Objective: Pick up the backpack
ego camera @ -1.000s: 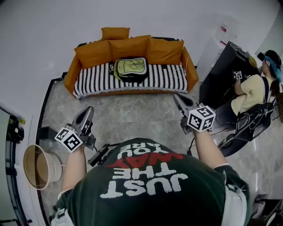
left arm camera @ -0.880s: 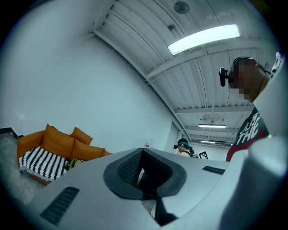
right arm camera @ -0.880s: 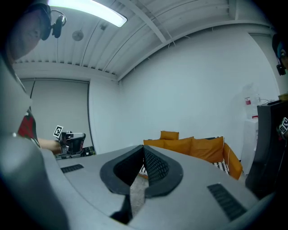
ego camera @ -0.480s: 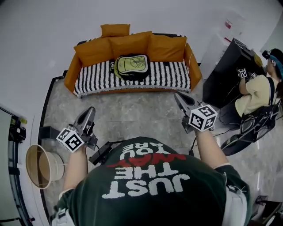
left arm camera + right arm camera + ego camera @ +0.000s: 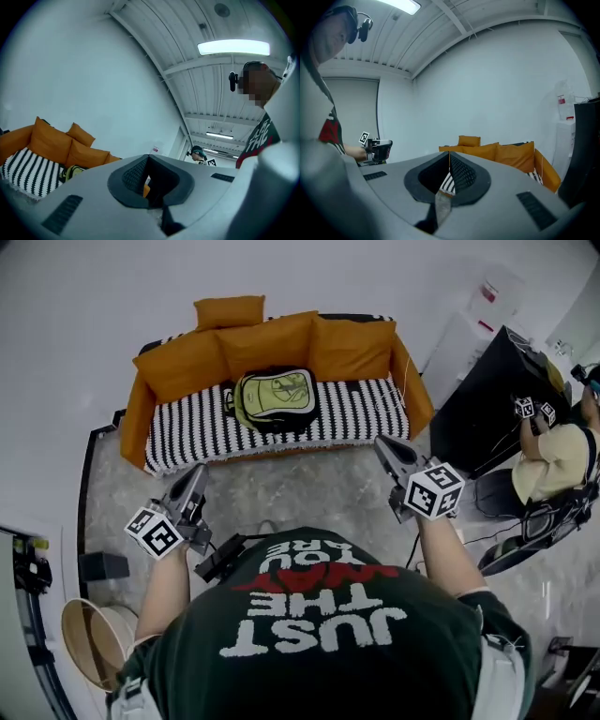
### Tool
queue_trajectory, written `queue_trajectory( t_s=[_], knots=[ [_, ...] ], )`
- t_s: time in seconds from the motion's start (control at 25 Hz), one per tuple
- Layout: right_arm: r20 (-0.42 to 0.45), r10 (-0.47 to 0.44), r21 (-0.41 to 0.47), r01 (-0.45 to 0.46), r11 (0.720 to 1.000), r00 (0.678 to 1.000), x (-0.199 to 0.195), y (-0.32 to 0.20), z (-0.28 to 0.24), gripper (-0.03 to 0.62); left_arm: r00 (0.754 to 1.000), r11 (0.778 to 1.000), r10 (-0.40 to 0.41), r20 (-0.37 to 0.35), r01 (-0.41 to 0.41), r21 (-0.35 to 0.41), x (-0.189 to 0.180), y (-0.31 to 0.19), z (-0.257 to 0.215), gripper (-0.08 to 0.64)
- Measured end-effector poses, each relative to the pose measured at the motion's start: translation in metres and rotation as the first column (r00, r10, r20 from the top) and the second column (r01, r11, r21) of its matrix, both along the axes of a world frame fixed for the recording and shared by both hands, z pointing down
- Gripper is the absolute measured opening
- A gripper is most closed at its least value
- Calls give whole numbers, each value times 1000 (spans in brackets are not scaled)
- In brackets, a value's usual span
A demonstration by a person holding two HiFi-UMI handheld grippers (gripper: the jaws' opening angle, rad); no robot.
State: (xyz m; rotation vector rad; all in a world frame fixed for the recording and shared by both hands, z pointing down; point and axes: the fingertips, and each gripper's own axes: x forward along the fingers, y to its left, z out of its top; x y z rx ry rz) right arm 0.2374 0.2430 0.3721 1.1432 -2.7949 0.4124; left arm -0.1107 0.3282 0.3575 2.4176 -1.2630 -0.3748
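The yellow-green and black backpack (image 5: 275,397) lies flat on the striped seat of the orange sofa (image 5: 366,409), against the back cushions. Both grippers are held over the marble floor, short of the sofa's front edge, and point toward it. My left gripper (image 5: 199,472) is shut and holds nothing; in the left gripper view its jaws (image 5: 148,157) meet, and a sliver of the backpack (image 5: 71,172) shows beside them. My right gripper (image 5: 382,442) is also shut and empty, and its jaws (image 5: 449,152) point at the sofa (image 5: 501,152).
A black cabinet (image 5: 478,399) stands right of the sofa, with a seated person (image 5: 553,451) holding other grippers beside it. A round wicker basket (image 5: 89,643) and a black box (image 5: 103,565) sit at the lower left. A white wall rises behind the sofa.
The person has stepped toward the sofa, which now sits nearer and larger. Both grippers moved forward with the person and stayed shut. The backpack has not moved.
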Motion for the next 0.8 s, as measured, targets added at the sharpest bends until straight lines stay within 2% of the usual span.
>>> queue_trajectory(
  t_s=[0.2,0.36,0.56,0.8],
  knots=[
    [5,49,2,-49,999,999,-56,-84,-19,31,996,996,88,12,-88,-19,-51,-113,-13,3],
    [8,64,14,-64,998,998,-92,-138,-29,31,992,992,127,15,-127,-19,-82,-177,-16,3],
    [-19,46,-12,-46,999,999,-113,-192,-22,31,993,993,114,-18,-114,-39,-100,-231,-8,3],
    [3,-18,-41,18,999,1000,-123,-274,-3,31,999,995,38,5,-37,-93,-113,-289,12,3]
  ],
)
